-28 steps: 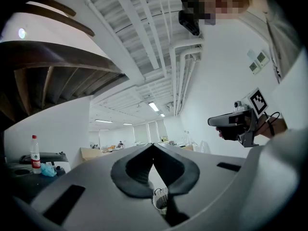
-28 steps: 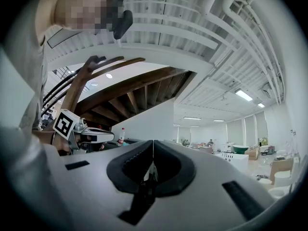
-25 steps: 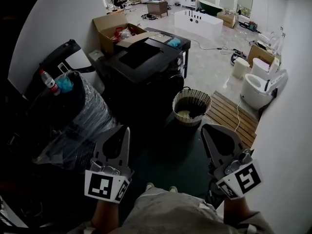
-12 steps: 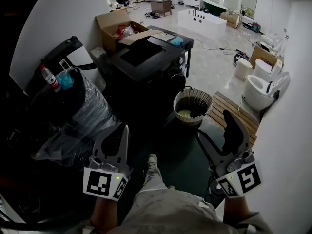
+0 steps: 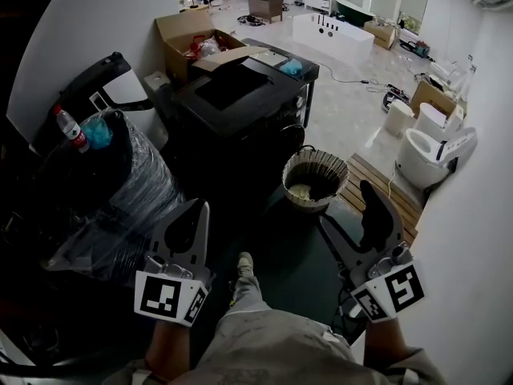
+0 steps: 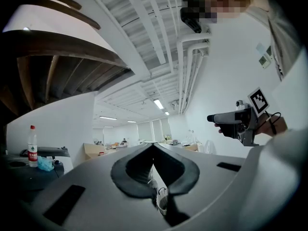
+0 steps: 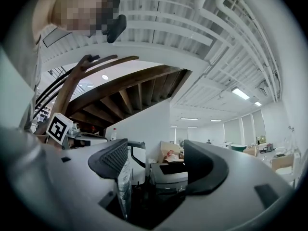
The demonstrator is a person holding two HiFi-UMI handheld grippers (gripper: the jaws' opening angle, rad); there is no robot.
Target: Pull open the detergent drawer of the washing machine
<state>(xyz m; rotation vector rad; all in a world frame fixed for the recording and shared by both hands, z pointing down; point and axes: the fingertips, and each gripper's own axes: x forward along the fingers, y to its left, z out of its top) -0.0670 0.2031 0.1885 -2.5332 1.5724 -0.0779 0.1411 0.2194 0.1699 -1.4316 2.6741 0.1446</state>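
Note:
The washing machine [image 5: 232, 103] is a black box-shaped unit standing ahead of me by the white wall. I cannot make out its detergent drawer from here. My left gripper [image 5: 200, 208] is held low at the left, well short of the machine, its jaws shut with nothing between them. In the left gripper view the left gripper [image 6: 153, 147] has its pads meeting at the tip. My right gripper [image 5: 345, 204] is at the right, open and empty. Through the right gripper's [image 7: 156, 160] gap the machine [image 7: 168, 170] shows far off.
A plastic-wrapped bulk [image 5: 120, 191] with a water bottle [image 5: 70, 131] on top stands at the left. A woven basket [image 5: 314, 176] sits on the floor right of the machine, with wooden slats [image 5: 377, 187] and a toilet [image 5: 425, 155] beyond. My shoe [image 5: 244, 265] is between the grippers.
The right gripper's jaws went from shut to open. Both grippers and the person moved forward toward the machine, and a foot stepped into view.

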